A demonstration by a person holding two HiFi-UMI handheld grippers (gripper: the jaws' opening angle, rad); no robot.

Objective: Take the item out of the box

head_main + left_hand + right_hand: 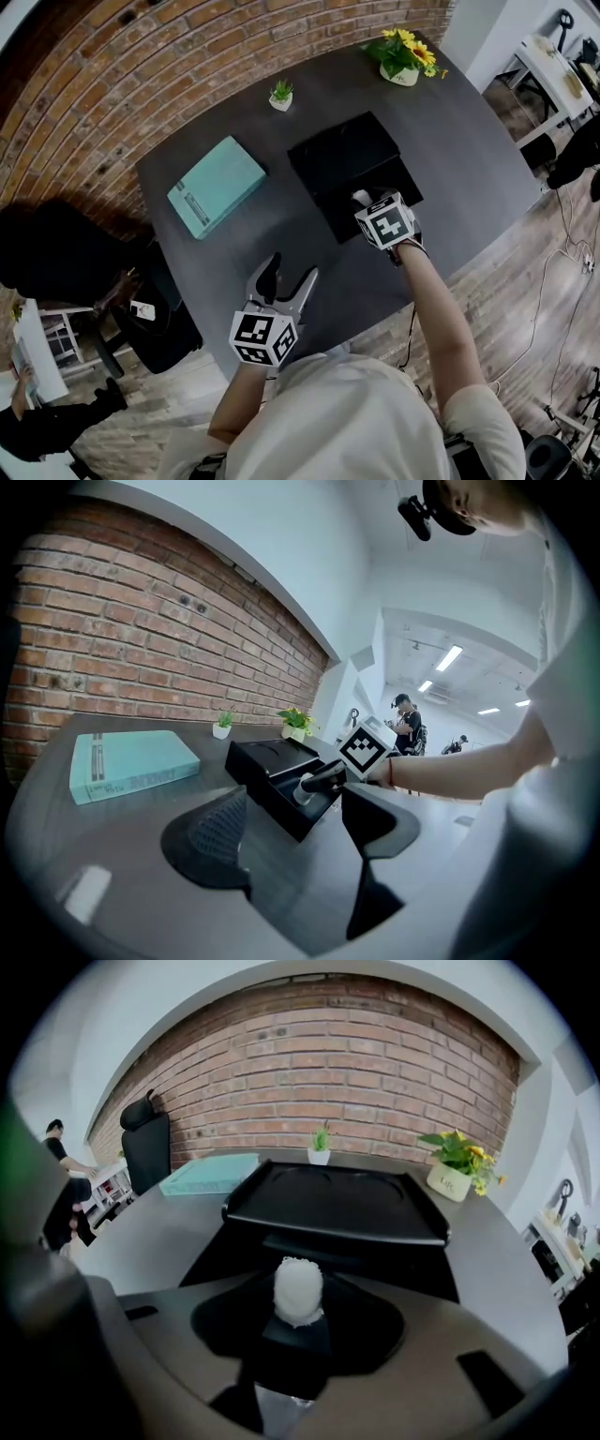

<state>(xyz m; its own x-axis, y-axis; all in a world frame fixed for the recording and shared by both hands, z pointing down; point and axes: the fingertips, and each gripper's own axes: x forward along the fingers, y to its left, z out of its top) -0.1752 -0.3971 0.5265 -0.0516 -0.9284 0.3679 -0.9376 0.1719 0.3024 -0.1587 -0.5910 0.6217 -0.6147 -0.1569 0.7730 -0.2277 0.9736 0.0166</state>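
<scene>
White-tipped item (298,1290), a short black stick with a rounded pale head, sits right between the jaws of the right gripper (298,1335). They pinch its dark body, so it lies dead ahead of them. Its long axis runs along the jaws' own line, with the pale head pointing away toward the raised far part of the black box (342,155). In the left gripper view the stick slants, head low and to the left, over the near half of the box. Whether it has cleared the rim I cannot tell, so the way out looks to be up and back toward the person.

The left gripper (287,281) is low and centre in the head view, well apart from the box. Its jaws are spread with only bare tabletop between them, and the right hand is plainly the nearer one.

The dark grey table (450,141) also holds a teal book (216,185) at centre left, a small green plant (280,95) and a pot of yellow flowers (405,58) at the top. A brick wall (141,56) curves across the upper left, and a wooden floor (525,272) shows at the right.
</scene>
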